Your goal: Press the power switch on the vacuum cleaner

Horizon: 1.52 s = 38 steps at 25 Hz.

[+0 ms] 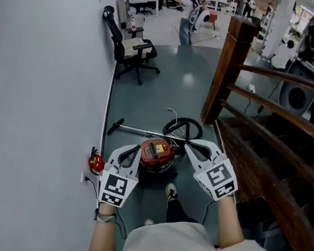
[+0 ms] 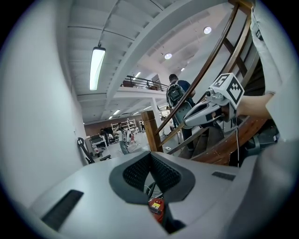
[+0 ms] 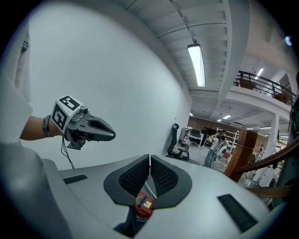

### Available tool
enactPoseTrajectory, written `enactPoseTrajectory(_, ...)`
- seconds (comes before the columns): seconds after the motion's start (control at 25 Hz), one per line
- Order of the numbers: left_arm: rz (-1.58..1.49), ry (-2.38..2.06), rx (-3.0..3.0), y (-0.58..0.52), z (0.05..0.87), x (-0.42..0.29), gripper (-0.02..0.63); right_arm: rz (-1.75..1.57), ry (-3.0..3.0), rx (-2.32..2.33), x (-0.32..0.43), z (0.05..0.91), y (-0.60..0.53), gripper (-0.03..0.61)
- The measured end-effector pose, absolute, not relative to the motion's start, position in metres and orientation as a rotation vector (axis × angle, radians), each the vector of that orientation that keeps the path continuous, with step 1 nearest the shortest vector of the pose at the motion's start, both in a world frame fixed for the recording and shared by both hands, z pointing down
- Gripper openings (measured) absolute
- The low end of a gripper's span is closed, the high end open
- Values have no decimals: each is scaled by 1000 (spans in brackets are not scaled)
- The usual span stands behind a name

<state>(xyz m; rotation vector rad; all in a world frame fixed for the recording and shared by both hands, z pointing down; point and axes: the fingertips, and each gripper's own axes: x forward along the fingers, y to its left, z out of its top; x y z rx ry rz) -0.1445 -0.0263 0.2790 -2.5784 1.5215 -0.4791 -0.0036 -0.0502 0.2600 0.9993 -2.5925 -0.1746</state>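
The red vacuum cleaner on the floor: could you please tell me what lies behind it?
Behind the vacuum cleaner lie its looped black hose and a metal wand reaching left. Where they join it is hidden by its body.

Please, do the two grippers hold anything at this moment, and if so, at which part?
Nothing is held. The left gripper and the right gripper both have their jaws together and empty. The red vacuum cleaner stands on the floor, apart from both.

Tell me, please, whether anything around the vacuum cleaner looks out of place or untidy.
Only mildly: the hose of the vacuum cleaner lies in a loose loop on the floor beyond it, with its tube lying flat alongside. Nothing looks spilled or broken.
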Motion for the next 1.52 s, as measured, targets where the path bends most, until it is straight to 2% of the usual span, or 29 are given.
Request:
enactPoseTrajectory(0.84, -475, 1447, -2512, 12, 251, -147, 2, -265, -2562, 953, -25, 248, -16, 31)
enactPoseTrajectory(1.52, -506, 1373, -2545, 15, 266, -142, 2, -266, -2538, 931, -40, 257, -11, 29)
